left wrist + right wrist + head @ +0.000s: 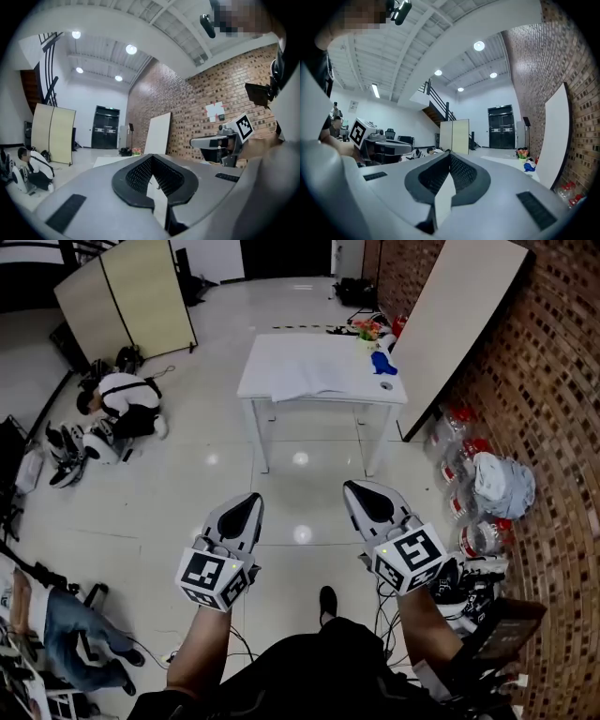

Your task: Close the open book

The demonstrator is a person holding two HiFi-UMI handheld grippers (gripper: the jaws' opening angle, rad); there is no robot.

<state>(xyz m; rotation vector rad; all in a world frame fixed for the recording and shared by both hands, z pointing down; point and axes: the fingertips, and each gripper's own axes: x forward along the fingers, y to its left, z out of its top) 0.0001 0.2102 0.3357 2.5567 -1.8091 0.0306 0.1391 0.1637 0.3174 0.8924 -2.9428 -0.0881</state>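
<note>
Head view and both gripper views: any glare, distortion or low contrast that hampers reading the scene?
Head view: ceiling lights glare as bright spots on the glossy floor; the pale open book barely stands out from the white table; the brick wall bows. Left and right gripper views: fisheye, dark round rim.

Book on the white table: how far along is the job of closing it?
Nothing is done: the book lies open on the table. Nothing is in hand: left gripper and right gripper are shut, empty, well short of the table. Left: approach and close it.
</note>
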